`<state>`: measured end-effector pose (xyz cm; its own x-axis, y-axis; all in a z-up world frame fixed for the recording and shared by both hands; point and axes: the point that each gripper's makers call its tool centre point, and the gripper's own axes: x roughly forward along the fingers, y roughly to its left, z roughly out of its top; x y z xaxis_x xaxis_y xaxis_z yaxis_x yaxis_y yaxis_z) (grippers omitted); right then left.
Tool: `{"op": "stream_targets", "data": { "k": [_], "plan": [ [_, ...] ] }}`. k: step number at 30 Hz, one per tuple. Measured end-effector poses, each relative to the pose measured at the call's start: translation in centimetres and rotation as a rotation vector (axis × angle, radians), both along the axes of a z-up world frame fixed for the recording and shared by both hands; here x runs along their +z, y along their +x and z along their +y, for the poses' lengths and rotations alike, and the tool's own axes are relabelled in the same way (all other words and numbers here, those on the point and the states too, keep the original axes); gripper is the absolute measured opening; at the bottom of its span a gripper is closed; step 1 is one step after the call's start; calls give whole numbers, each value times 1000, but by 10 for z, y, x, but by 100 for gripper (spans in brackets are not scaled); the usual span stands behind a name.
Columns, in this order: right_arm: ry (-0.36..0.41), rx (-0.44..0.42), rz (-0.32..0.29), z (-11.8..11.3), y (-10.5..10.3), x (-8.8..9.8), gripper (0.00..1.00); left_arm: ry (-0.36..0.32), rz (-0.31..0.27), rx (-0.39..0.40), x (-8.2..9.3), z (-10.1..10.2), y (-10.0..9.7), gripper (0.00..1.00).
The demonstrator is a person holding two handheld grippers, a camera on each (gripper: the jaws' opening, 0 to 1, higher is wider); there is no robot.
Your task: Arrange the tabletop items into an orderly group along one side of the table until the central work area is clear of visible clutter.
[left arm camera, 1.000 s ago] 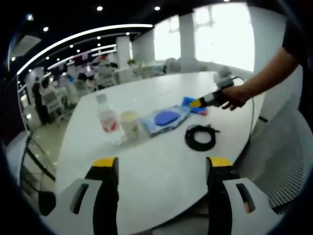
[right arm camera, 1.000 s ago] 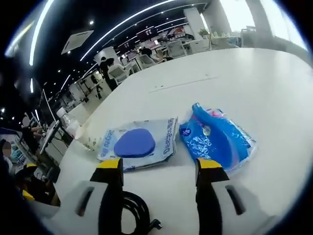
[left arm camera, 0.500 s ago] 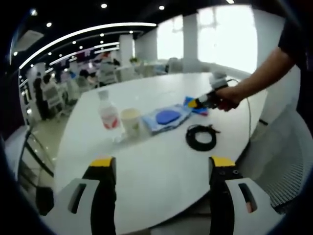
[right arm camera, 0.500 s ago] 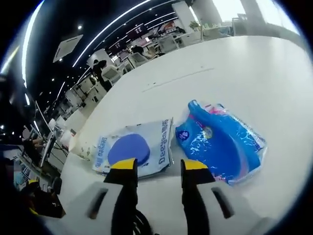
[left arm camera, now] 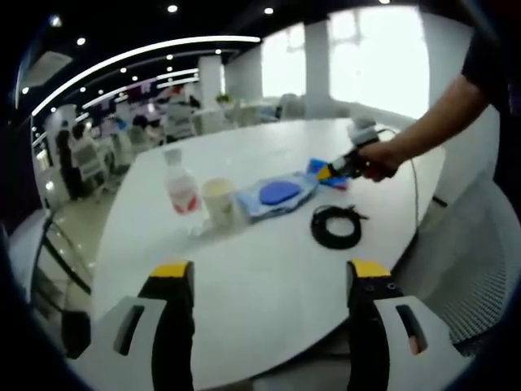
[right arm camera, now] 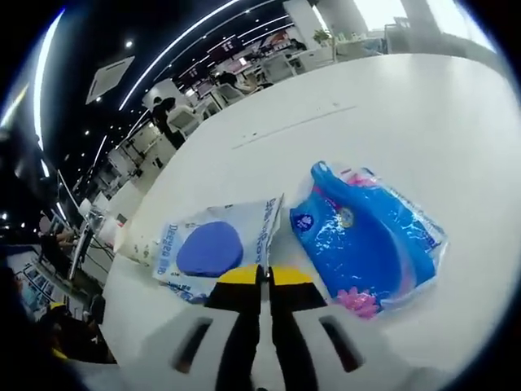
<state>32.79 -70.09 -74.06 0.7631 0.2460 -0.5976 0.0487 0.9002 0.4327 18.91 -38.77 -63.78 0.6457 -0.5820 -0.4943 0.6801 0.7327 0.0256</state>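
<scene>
Left view: bottle [left arm camera: 181, 193], cup [left arm camera: 217, 202], cable [left arm camera: 335, 227]; right view: blue pkg [right arm camera: 370, 239] w/ pink.

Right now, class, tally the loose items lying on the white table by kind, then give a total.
Plastic bottle: 1
Paper cup: 1
Flat packets: 2, a pale one with a blue oval and a bright blue one
Coiled black cable: 1
Total: 5

near table [left arm camera: 269, 285] bare | ahead: bottle [left arm camera: 181, 189], cup [left arm camera: 217, 201], pouch [left arm camera: 275, 195], cable coil [left arm camera: 334, 227]
</scene>
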Motion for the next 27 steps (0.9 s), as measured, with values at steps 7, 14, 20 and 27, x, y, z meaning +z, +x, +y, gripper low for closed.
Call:
{"op": "stream_targets", "data": {
  "k": [7,14,20,27],
  "plan": [
    [7,27,-2,9,-8,3,1,4,-1,-9,0,-1,-1,73],
    [5,35,17,12,-14,0,1,6,-1,-13,0,-1,-2,73],
    [-10,26,28,7,-16,-4,1,6,-1,-15,0,-2,-2,73],
    [-26,33,40,2,-19,-4,1,9,0,-15,-1,-1,-2,72]
  ]
}}
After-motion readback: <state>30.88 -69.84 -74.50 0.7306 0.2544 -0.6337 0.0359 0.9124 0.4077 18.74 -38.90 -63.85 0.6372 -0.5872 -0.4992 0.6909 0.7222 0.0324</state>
